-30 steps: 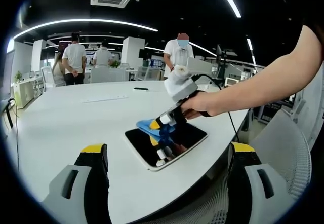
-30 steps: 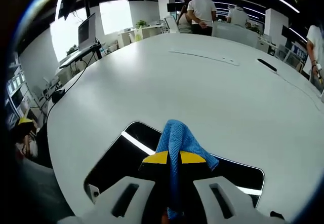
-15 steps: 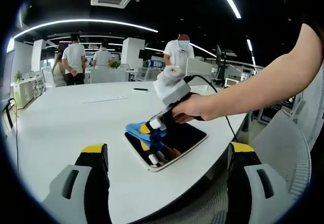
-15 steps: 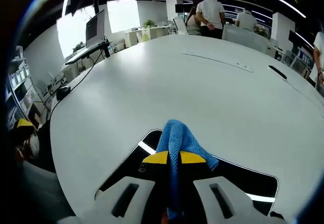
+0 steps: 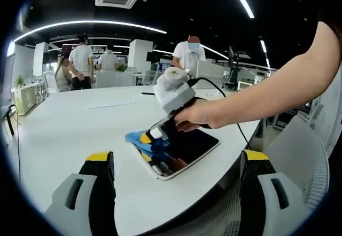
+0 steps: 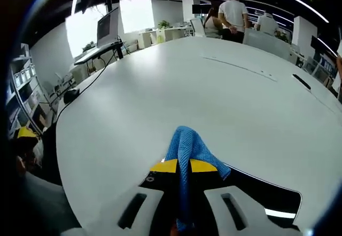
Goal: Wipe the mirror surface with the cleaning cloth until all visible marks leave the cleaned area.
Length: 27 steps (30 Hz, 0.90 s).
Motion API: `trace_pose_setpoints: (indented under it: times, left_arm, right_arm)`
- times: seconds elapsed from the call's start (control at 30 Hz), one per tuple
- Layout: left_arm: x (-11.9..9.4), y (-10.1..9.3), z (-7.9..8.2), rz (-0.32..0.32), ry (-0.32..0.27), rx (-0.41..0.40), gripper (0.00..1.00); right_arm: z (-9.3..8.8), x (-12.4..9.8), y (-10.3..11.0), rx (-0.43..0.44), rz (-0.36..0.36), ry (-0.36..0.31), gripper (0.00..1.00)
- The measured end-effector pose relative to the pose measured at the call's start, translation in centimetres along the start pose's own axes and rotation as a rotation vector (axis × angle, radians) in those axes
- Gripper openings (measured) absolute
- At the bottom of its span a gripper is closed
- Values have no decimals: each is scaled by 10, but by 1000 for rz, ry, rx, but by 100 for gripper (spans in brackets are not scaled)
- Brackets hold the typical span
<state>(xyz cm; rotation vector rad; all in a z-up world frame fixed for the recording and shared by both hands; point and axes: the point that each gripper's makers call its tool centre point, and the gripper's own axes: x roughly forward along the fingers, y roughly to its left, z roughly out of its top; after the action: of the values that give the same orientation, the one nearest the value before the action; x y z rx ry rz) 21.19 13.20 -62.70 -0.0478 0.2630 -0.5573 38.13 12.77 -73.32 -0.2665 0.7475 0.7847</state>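
The right gripper (image 6: 184,166) has its yellow-tipped fingers (image 6: 164,166) pinched tight on the blue cleaning cloth (image 6: 188,149), pressing it onto the mirror (image 6: 267,199), a dark rounded rectangle lying flat on the white desk (image 6: 160,102). In the left gripper view the cloth sits over the mirror's 10 o'clock corner, with the person's hand (image 5: 195,116) gripping the tool above it. The left gripper (image 5: 176,161) hangs at the desk's near edge, fingers (image 5: 101,164) spread wide, holding nothing, well apart from the mirror.
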Motion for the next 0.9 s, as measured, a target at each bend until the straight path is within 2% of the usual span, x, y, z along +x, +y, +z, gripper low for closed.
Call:
trace_pose_setpoints:
  times: [0.3, 0.47, 0.6, 0.7, 0.9]
  left_arm:
    - [0, -1, -1, 0, 1, 2, 98]
    - [0, 0, -1, 2, 4, 1, 98]
    - [1, -1, -1, -1, 3, 1, 98]
    - [0, 0, 0, 2, -5, 1, 98]
    - [0, 1, 0, 7, -6, 1, 99]
  right_arm:
    - [-3, -1, 2, 16, -5, 38, 0]
    - [-5, -1, 4, -33, -4, 50, 0]
    - [-7, -3, 7, -38, 3, 57, 0]
    - [-9, -4, 9, -11, 12, 73, 0]
    - [-15, -10, 18, -29, 14, 83, 0]
